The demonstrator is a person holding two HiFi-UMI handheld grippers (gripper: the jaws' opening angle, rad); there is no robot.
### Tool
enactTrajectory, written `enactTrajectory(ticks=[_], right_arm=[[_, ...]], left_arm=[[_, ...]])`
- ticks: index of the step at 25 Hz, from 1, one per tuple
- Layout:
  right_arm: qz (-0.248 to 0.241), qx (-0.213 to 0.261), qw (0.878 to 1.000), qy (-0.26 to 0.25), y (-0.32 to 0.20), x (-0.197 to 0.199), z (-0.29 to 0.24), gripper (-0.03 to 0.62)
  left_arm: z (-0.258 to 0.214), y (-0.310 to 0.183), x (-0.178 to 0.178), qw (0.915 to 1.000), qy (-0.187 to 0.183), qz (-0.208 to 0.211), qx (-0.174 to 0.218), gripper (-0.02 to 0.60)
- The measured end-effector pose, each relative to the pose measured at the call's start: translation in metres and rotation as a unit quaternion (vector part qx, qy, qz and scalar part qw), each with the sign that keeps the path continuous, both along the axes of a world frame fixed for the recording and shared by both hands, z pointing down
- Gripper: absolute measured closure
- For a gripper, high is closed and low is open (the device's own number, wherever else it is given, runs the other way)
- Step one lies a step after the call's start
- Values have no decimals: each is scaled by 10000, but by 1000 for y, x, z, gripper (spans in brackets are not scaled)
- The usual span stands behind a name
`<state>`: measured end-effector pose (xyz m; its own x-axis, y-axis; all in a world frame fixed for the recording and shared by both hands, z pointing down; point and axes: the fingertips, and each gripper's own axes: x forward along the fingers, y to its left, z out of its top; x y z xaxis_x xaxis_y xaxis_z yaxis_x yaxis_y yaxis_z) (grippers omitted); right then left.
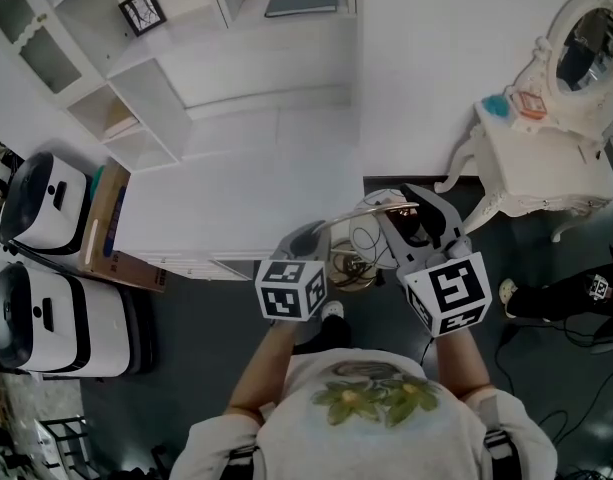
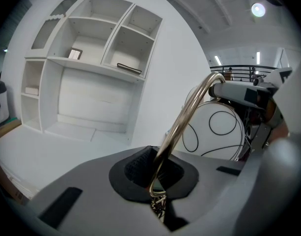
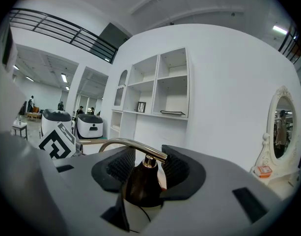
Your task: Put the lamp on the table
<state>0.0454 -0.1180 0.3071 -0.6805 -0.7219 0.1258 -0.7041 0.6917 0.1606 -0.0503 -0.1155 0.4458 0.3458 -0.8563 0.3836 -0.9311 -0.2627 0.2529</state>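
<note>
Jointly carried, the lamp (image 1: pixel 371 238) hangs just short of the white worktop (image 1: pixel 236 203). Left gripper (image 1: pixel 308 236) jaws pinch its brass stem (image 2: pixel 189 112); right gripper (image 1: pixel 418 216) jaws clasp the dark socket (image 3: pixel 142 181) above the globe shade (image 2: pixel 216 129), presumably to steady a top-heavy load.

Head view barely shows the lamp (image 1: pixel 370 230): its base is mostly tucked behind the left claw (image 1: pixel 311 240), globe half behind the right claw (image 1: pixel 418 216). The ornate white desk (image 1: pixel 531 158) at 3 o'clock runs off the edge, mirror (image 1: pixel 586 48) too. Little frame (image 1: pixel 142 10) on the shelf (image 1: pixel 176 50) at 11 o'clock is too small to make out.
</note>
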Motion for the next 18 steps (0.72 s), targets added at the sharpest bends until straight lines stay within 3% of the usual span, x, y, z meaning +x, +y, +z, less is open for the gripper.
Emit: enactTrajectory(ticks=[18], right_arm=[[26,-41,10000,74,-48,-20,1,408]], left_arm=[[1,-48,-18,10000,79,-9,-24,555]])
